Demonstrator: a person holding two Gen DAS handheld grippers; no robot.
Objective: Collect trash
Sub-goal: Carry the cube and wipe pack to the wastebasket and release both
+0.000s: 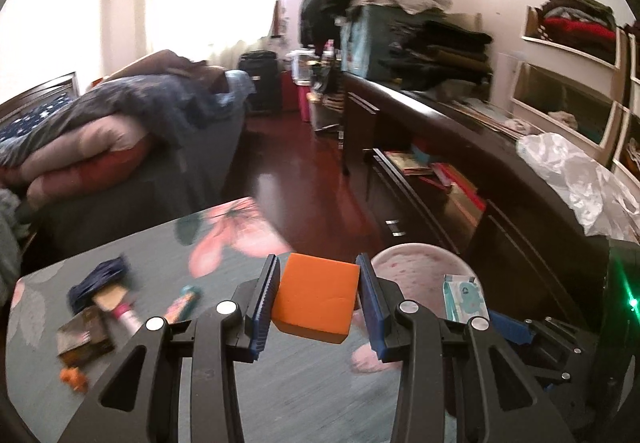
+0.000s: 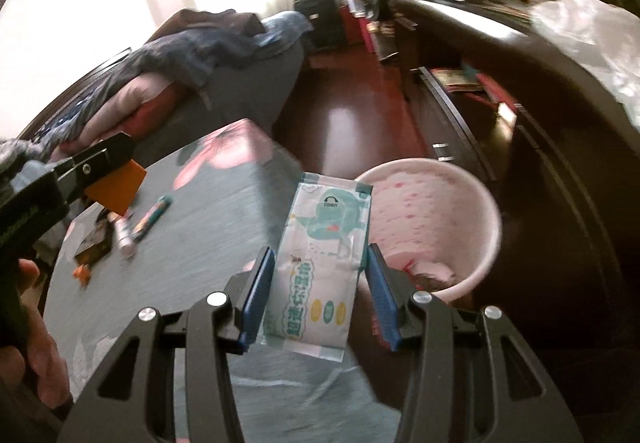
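My left gripper (image 1: 318, 299) is shut on an orange block (image 1: 316, 297) and holds it above the table (image 1: 256, 383), left of the pink bin (image 1: 416, 267). My right gripper (image 2: 316, 283) is shut on a wet-wipe packet (image 2: 320, 267) with a green print, held at the table's edge beside the pink bin (image 2: 432, 219), which has some trash at its bottom. The left gripper and orange block also show in the right wrist view (image 2: 116, 183). Small trash lies on the table's left: a brown carton (image 1: 82, 339), a tube (image 1: 124, 315), a green wrapper (image 1: 184, 301), a dark cloth (image 1: 100, 275), orange bits (image 1: 74, 379).
A bed (image 1: 132, 147) piled with blankets stands behind the table. A long dark cabinet (image 1: 460, 163) with books, folded clothes and a white plastic bag (image 1: 576, 175) runs along the right. Red wood floor (image 1: 308, 171) lies between them.
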